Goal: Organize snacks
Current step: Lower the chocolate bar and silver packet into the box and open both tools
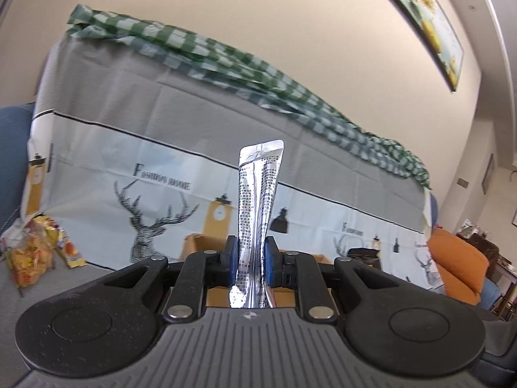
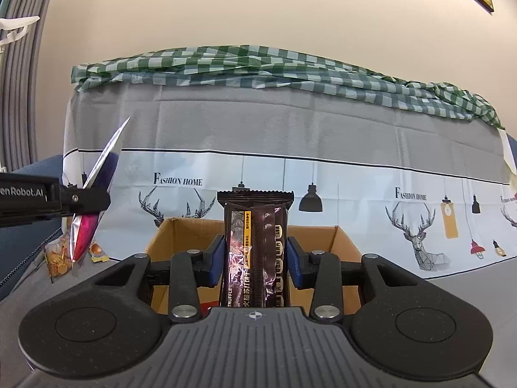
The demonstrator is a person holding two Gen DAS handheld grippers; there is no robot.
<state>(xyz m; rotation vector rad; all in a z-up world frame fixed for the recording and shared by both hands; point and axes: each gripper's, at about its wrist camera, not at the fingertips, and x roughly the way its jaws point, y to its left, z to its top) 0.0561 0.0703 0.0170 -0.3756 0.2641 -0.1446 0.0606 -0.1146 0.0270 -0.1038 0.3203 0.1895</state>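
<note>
The slim silver foil snack sachet (image 1: 257,200) stands upright, pinched low down between the blue pads of the left gripper (image 1: 251,260); from the right wrist view its other face shows magenta and it tilts, its top leaning away. The dark brown crimp-ended biscuit packet (image 2: 255,252) stands upright in the right gripper (image 2: 255,263), whose pads clamp its two sides; both packets hang above or just before the open brown cardboard box (image 2: 342,242), which sits on a grey cloth-covered surface (image 2: 452,291).

Both look light; the sachet seems thin, floppy and slick, so a low pinch lets its top sway; a hold nearer the middle should steady it. The biscuit packet looks stiffer but probably brittle inside; a gentle squeeze across the flat sides suits it.

Beyond the box hangs a grey and white printed cloth with deer and lamps (image 2: 290,168), a green checked cloth (image 2: 258,64) bunched along its top; yellow snack bags (image 1: 30,258) lie to the left; an orange cushion (image 1: 458,258) sits to the right.
</note>
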